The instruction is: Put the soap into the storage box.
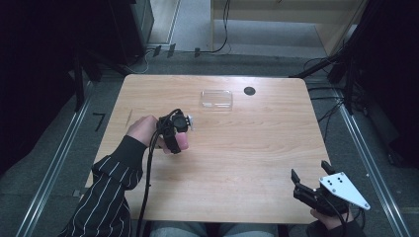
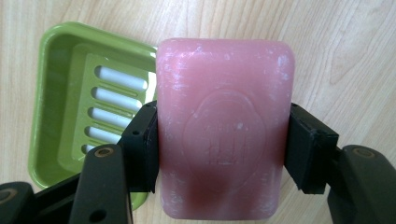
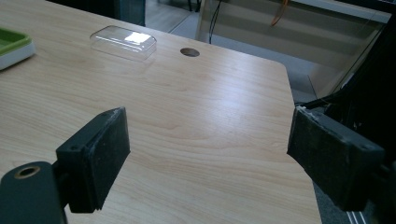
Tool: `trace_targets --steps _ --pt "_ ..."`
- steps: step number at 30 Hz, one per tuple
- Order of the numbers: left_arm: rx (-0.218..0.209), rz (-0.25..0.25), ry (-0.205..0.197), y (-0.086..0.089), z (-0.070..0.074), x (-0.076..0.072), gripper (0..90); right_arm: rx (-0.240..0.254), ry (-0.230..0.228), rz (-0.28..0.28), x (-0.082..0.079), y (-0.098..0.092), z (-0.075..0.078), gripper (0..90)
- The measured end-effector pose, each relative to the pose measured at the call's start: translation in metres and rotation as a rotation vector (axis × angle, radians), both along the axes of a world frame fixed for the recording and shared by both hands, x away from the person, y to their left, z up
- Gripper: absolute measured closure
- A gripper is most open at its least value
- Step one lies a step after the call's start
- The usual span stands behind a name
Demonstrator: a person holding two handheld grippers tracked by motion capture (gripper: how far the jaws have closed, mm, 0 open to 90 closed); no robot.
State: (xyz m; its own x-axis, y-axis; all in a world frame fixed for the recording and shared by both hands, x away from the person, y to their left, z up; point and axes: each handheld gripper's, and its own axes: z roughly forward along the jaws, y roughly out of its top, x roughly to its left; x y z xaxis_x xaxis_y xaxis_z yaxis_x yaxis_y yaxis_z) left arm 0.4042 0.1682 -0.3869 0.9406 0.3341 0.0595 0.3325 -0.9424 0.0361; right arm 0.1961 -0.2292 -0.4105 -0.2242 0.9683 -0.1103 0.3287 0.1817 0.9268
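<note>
Pink soap bar (image 2: 223, 140) is sitting pinched between your left gripper's (image 2: 223, 149) two black pads, one pressing each long side, stamped face toward the camera; you're holding it just above the wooden table (image 1: 237, 163), left of centre in the high view, left gripper (image 1: 174, 132) in your hand with the striped sleeve (image 1: 111, 190) trailing back; green soap dish (image 2: 70, 107) with its slotted tray is lying under and beside the bar, partly covered by it; your right gripper (image 1: 310, 177) is waiting at the near right corner, jaws spread wide with nothing between them; farther off, clear plastic lid (image 1: 216, 98) is resting on the table near the far edge; beside it a dark round hole (image 1: 249, 91) is showing.
</note>
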Motion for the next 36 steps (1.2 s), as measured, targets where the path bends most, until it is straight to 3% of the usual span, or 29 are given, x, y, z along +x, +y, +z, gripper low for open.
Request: trace_targets --steps 36 --pt "-0.009 -0.002 -0.018 0.026 0.009 0.016 38.7 -0.004 0.010 -0.013 -0.004 -0.004 0.000 13.7"
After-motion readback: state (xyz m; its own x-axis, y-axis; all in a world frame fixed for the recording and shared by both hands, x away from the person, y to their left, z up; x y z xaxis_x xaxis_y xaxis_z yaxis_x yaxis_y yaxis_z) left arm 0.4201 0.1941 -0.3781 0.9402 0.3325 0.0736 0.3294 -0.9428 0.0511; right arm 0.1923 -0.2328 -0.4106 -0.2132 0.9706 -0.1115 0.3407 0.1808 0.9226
